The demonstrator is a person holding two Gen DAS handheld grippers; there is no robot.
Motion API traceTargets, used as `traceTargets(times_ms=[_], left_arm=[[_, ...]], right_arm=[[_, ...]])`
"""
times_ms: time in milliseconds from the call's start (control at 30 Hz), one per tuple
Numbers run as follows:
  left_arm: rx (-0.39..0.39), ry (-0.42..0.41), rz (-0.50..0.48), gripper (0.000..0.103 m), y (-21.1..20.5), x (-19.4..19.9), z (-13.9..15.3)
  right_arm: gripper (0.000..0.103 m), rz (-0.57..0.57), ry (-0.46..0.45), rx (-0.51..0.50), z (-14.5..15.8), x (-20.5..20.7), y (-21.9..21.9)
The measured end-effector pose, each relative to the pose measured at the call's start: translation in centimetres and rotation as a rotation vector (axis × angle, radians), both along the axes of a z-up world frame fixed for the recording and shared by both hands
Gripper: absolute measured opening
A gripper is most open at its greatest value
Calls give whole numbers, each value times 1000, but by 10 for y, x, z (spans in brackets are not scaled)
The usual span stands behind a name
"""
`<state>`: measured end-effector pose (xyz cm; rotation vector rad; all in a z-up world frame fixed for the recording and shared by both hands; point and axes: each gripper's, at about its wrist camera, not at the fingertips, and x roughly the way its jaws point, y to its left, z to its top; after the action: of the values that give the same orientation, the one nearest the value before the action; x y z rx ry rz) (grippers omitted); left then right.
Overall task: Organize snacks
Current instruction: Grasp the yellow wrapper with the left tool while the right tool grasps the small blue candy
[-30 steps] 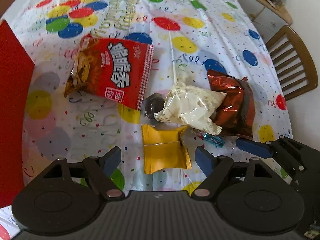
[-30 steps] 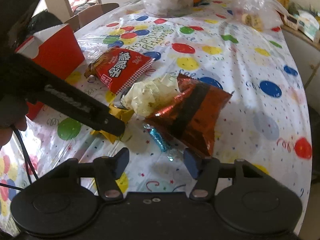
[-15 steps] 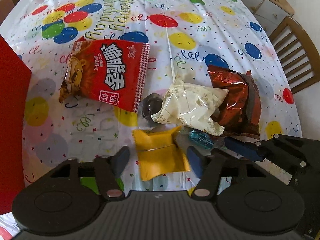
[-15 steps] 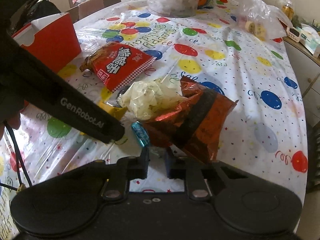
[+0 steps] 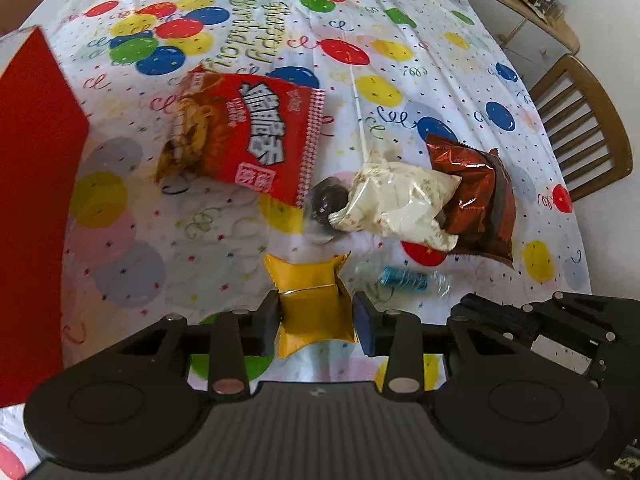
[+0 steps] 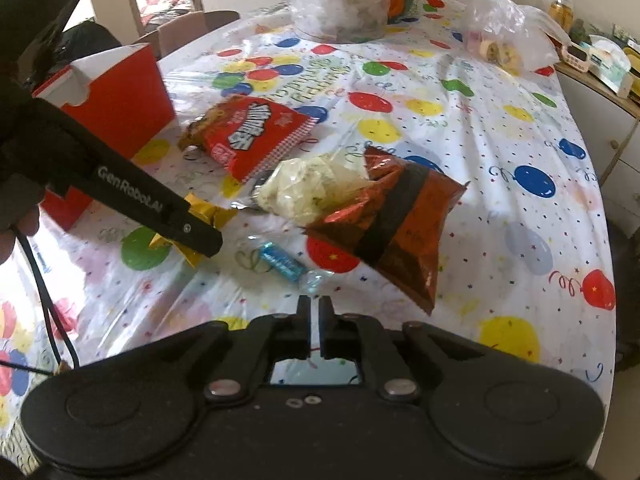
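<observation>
1. Left gripper [image 5: 316, 318] clamped on yellow packet [image 5: 314, 304], low over the tablecloth [image 5: 400, 52].
2. Right gripper [image 6: 315, 322] nearly closed, empty; blue candy [image 6: 282, 266] just ahead.
3. Beyond: cream bag [image 5: 400, 204], foil bag [image 5: 476, 196], red snack bag [image 5: 248, 136].
4. Red box [image 6: 116, 96] far left.

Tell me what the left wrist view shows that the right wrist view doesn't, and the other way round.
Only the left wrist view shows the wooden chair and the left gripper closed on the yellow packet. Only the right wrist view shows the clear plastic bags at the table's far end and the right gripper's nearly closed jaws. Both show the red box, red snack bag and blue candy.
</observation>
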<state>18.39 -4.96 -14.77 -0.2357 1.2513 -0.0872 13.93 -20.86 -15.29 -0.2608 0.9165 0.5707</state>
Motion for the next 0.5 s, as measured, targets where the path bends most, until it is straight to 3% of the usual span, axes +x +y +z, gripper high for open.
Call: traceTargets(times_ms=[133, 300, 500], left_arm=[[-17, -19, 6, 38, 12, -11, 9], [-34, -42, -1, 38, 25, -28, 22], [-62, -79, -3, 38, 35, -47, 41]], right_arm=[[8, 48, -9, -10, 4, -8, 6], [28, 92, -33, -34, 6, -6, 19], [38, 153, -32, -66, 1, 8, 37]])
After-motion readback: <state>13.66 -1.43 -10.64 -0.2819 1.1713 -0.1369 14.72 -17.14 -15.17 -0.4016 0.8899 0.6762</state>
